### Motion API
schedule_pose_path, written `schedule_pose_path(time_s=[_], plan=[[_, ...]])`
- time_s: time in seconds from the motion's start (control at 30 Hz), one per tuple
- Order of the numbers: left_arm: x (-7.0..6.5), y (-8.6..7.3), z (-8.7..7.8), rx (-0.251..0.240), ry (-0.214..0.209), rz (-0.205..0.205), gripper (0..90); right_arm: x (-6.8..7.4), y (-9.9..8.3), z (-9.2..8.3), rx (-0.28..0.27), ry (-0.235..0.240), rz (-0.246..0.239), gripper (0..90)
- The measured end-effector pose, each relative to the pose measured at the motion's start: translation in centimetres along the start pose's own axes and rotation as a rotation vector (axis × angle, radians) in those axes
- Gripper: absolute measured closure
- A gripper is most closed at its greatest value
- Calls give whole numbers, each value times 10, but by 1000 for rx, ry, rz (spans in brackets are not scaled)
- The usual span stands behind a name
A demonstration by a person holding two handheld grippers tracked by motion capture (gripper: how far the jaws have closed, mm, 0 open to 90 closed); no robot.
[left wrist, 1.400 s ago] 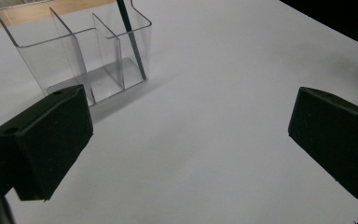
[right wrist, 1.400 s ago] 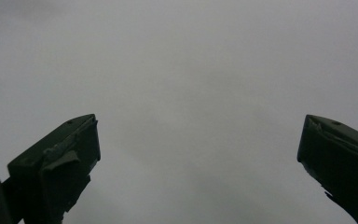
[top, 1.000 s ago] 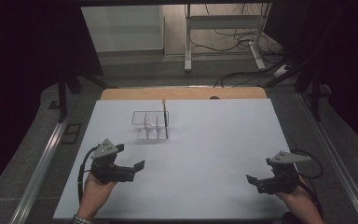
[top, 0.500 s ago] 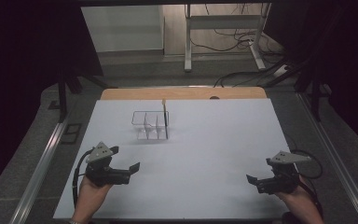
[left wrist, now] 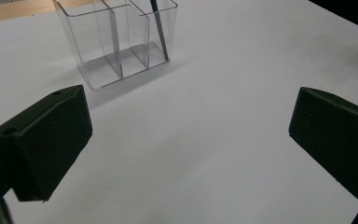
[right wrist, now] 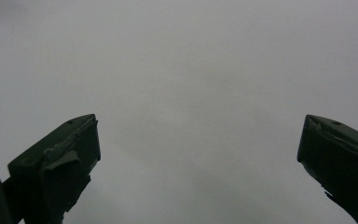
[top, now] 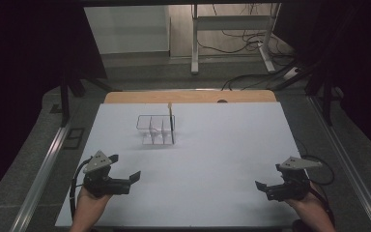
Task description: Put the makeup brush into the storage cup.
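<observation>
A clear plastic organizer (top: 154,129) with three compartments stands on the white table (top: 222,150), left of centre toward the back. A thin dark stick with a pale top (top: 171,123) stands upright in its right-hand compartment. In the left gripper view the organizer (left wrist: 116,44) and the stick (left wrist: 160,30) lie ahead, beyond the jaws. My left gripper (top: 134,177) hovers open near the front left of the table, empty (left wrist: 191,121). At the front right my right gripper (top: 261,187) is open too, with bare table between its jaws (right wrist: 198,135).
A strip of wooden tabletop (top: 193,96) shows behind the white sheet. Metal rails (top: 43,169) run along both sides of the table. Cables and a metal stand (top: 232,29) lie on the floor beyond the far edge.
My left gripper has drawn back a little toward the near edge and slightly left. The right gripper and the organizer have not moved.
</observation>
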State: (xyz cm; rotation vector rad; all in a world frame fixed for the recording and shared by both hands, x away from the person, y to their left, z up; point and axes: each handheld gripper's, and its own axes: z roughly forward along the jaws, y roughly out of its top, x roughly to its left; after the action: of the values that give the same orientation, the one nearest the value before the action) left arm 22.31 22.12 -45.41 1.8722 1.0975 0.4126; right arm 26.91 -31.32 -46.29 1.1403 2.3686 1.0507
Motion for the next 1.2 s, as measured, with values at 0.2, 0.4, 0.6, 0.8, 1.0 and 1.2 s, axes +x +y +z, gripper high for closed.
schedule_pose_path(time_s=[0.2,0.4,0.6,0.8,1.0,1.2], plan=[[2,-3,-4,-3,8,-8,0,0,0,0,2,1,0,0],[4,-7,-7,-1,17,-15,0,0,0,0,3,1,-1,0],[6,-12,-10,12,38,-11,0,0,0,0,3,0,-1,0],[9,-16,-14,19,52,-17,0,0,0,0,3,-1,-1,0],[11,-20,-17,27,66,-21,0,0,0,0,3,-2,-1,0],[13,-25,-18,36,73,-28,0,0,0,0,5,-2,-2,0]])
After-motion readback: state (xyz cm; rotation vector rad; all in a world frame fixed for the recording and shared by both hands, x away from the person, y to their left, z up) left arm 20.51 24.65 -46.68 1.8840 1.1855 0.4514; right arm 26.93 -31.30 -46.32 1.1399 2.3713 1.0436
